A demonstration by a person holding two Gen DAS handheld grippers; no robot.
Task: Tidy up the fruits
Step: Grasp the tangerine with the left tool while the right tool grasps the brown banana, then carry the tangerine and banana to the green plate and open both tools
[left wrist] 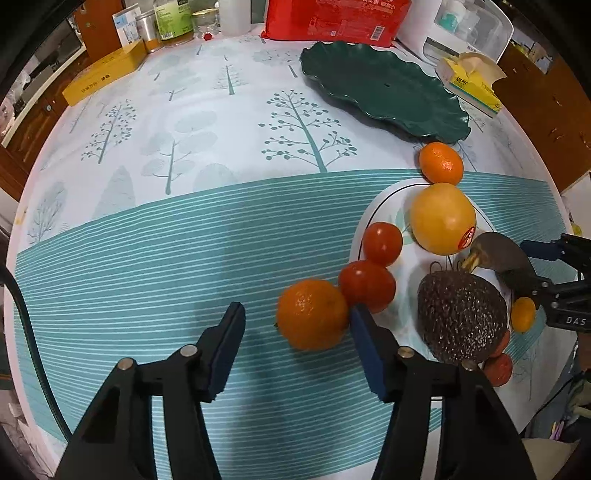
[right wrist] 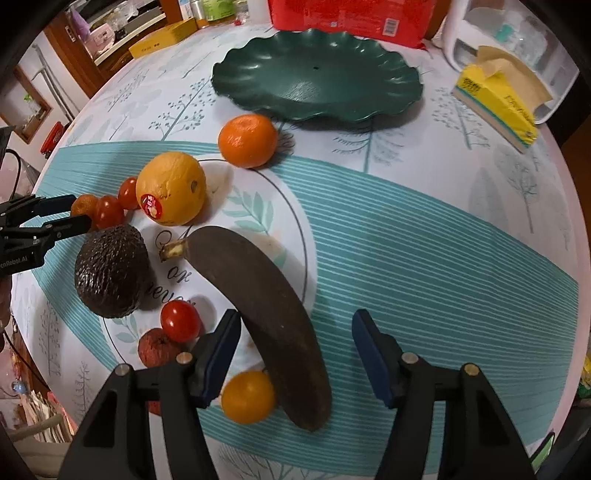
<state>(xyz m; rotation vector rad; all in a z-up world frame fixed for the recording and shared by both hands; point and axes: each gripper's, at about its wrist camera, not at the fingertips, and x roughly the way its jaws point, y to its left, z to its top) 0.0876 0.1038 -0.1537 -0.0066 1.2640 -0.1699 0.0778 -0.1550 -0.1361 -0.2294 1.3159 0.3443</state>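
My left gripper is open around a mandarin on the tablecloth, next to two tomatoes. My right gripper is open over a dark overripe banana lying on a white placemat. An avocado, a large orange with a sticker, a tomato, a small orange fruit and another mandarin lie around it. An empty dark green wavy plate stands behind. The avocado and the large orange also show in the left wrist view.
A yellow tissue box stands at the back right beside a white appliance. A red package, jars and a yellow box line the table's far edge. A wrinkled red fruit lies by my right gripper.
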